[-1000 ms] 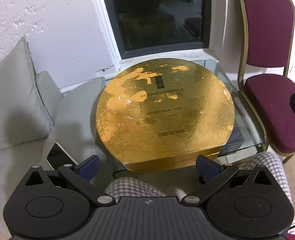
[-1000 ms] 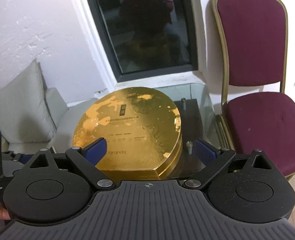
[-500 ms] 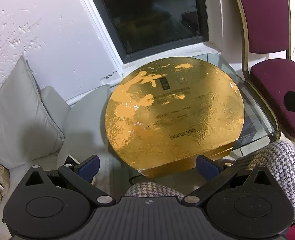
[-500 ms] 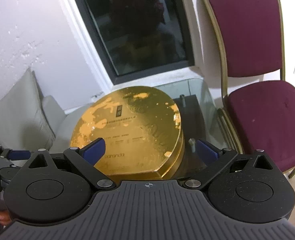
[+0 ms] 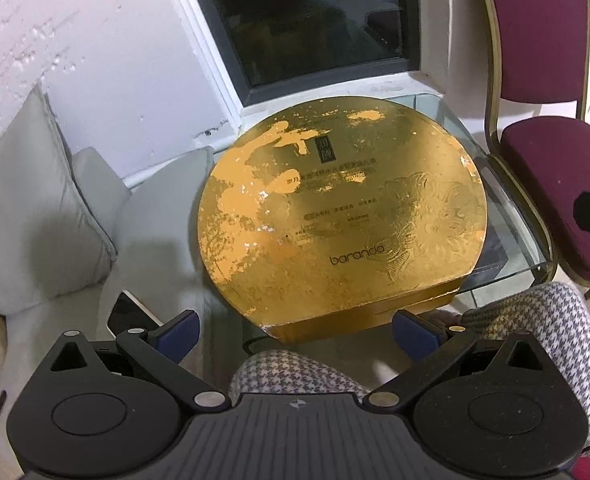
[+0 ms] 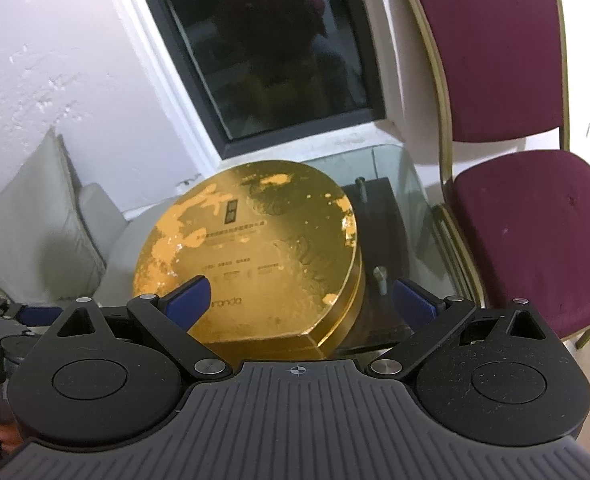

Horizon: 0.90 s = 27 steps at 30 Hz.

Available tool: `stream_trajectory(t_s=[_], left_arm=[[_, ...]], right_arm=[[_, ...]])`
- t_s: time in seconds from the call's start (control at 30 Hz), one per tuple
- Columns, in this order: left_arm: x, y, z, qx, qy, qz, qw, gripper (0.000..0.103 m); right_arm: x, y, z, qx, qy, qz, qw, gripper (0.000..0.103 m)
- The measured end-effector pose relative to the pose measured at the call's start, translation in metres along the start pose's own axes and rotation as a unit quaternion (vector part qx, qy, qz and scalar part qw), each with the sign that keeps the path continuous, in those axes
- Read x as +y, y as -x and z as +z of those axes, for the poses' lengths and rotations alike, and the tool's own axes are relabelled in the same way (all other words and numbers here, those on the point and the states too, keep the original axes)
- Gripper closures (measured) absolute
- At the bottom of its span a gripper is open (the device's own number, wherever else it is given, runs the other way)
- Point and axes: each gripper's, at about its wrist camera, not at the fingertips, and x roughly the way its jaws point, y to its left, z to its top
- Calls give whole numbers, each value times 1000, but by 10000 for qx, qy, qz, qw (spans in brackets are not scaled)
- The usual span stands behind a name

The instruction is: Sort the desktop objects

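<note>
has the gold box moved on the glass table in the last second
No. The gold box sits in the same spot against the window sill and table edge; only the cameras shifted.

Glass table (image 5: 507,216) bears the round gold box (image 5: 335,220).

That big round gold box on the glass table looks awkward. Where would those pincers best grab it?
Probably at the flat-cut near edge of the round gold box, coming in from the front: there the straight side wall is exposed and faces both open grippers, left gripper and right gripper. Elsewhere the box is too wide.
</note>
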Motion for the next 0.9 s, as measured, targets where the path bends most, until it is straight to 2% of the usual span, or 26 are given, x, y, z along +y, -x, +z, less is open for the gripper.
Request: stream_trajectory(t_s=[0.33,0.63,0.9], left_arm=[[1,-15,-9,248,605,-263,9975,1],[5,-18,-17,372,1125,-297,9925,1],[2,-16,-16,339,1043,-276,9936,1]], right_arm=[[3,-5,5,343,301,-68,9989,3],[10,-11,9,586,703,-2,9958,3],[6,-9,6,552,589,82,9967,3]])
